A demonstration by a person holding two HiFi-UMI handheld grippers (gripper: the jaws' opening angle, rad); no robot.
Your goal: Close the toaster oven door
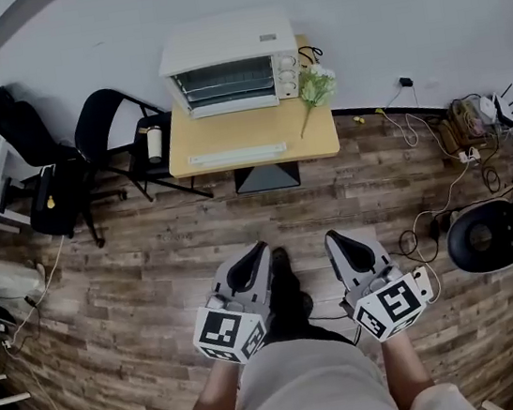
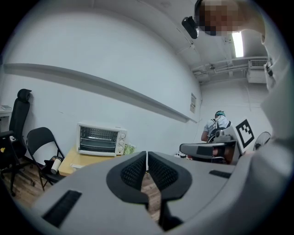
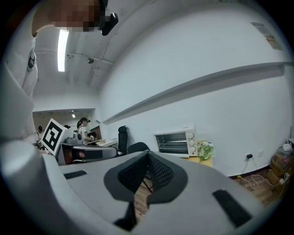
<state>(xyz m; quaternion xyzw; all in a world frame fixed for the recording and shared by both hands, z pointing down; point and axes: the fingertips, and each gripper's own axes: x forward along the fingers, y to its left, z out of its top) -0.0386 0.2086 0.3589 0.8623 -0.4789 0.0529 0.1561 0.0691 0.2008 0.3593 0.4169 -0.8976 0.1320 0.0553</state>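
A: Where a door (image 1: pixel 235 155) is hinged along its lower edge, as on this toaster oven (image 1: pixel 229 64), how should it handle?

B: Probably light and stiff: a metal frame round a glass pane, swinging freely until it meets a catch at the top. The glass is the fragile part. The place to take hold is therefore the pale handle bar (image 1: pixel 212 158) at the door's free edge, lifted from beneath and pushed up and back. A hard shove might slide the oven along the desk (image 1: pixel 323 138).

A: Its appearance and position?

B: White, with three knobs (image 1: pixel 288 76) down the right side and wire racks (image 1: pixel 225 82) visible through the open front. It stands at the back of the desk, against the wall (image 1: pixel 352 6). The door appears folded down flat, with its handle bar near the desk's front edge. A bunch of flowers (image 1: pixel 316 87) lies just beside the oven on its right.

A: The grippers?

B: The left gripper (image 1: pixel 259 246) and right gripper (image 1: pixel 333 236) are held low over the wooden floor (image 1: pixel 151 261), well apart from the desk. Each has its jaws together, with nothing between them.
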